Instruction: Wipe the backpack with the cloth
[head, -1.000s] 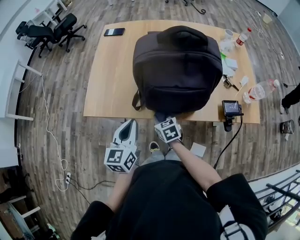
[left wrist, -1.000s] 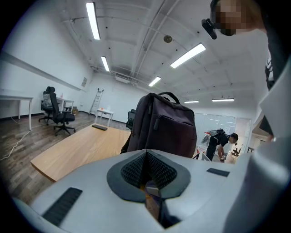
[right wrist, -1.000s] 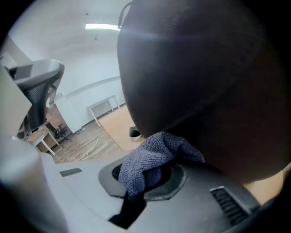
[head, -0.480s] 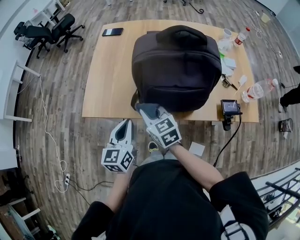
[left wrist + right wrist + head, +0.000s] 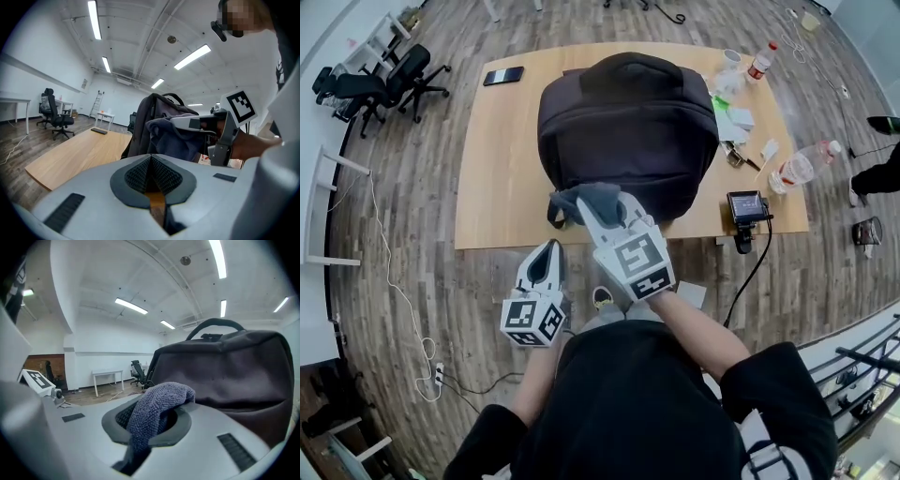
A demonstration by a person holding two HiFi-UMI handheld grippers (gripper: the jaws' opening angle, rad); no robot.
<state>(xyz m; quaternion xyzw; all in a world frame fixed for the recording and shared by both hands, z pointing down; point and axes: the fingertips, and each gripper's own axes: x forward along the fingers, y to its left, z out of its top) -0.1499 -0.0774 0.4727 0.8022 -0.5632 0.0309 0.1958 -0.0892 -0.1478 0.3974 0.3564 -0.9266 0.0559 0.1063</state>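
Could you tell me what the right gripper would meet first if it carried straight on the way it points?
Probably the backpack front, with the cloth clamped in the right gripper touching first; how wide the gap is, I cannot tell.

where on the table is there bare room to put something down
The widest bare patch is the left part of the table, between the backpack and the left edge, with only a phone at its far corner. The right side is crowded: a clear bottle, papers and a small screen device.
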